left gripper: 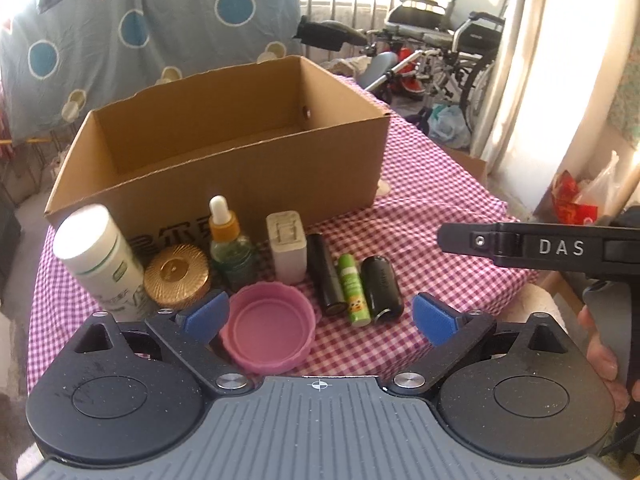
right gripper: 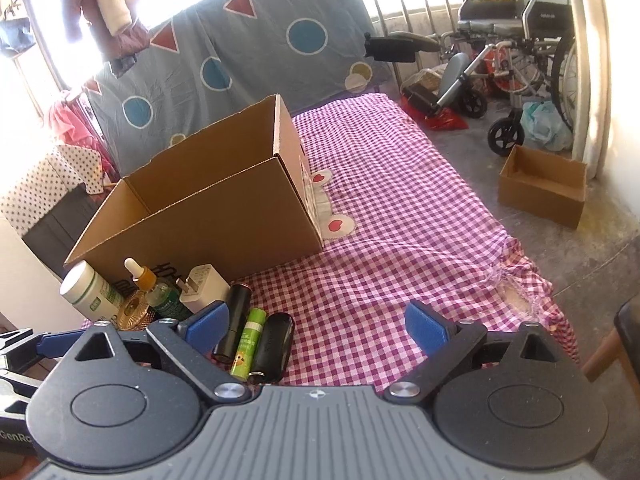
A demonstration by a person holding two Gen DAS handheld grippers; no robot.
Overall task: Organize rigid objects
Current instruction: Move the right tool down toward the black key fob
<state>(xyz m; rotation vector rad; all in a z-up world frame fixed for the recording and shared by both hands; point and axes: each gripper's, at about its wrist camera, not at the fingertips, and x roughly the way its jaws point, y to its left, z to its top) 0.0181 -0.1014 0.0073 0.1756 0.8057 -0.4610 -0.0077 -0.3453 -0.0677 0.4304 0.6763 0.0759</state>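
Both claws are spread wide with nothing pinched. The left claw (left gripper: 322,318) hangs over the near edge of the surface, and the pink scalloped plastic lid (left gripper: 267,330) lies open side up between its blue pads, close by the left pad — whether that pad touches it I can't tell. The right claw (right gripper: 316,326) has only bare cloth in its gap.

The rest of the small stuff sits in a row just in front of the open brown cardboard box (left gripper: 224,148): a white cylindrical bottle with a green label (left gripper: 98,256), a round gold ribbed tin (left gripper: 176,276), a small green glass dropper bottle with an amber collar (left gripper: 230,246), a white plug-in charger block (left gripper: 286,252), a black tube lying down (left gripper: 326,276), a lime green lip balm stick (left gripper: 352,290) and a stubby black cylinder (left gripper: 382,288). It's tight there, items nearly shoulder to shoulder.

Open room is all to the right of the box — a long stretch of the pink-and-white checked cloth (right gripper: 400,216) with nothing on it, wrinkled and torn near its right edge.

Room: a blue sheet with circles and triangles (right gripper: 256,60) hangs behind, a wheelchair (right gripper: 520,40) by the window, a smaller cardboard box (right gripper: 542,186) on the floor.
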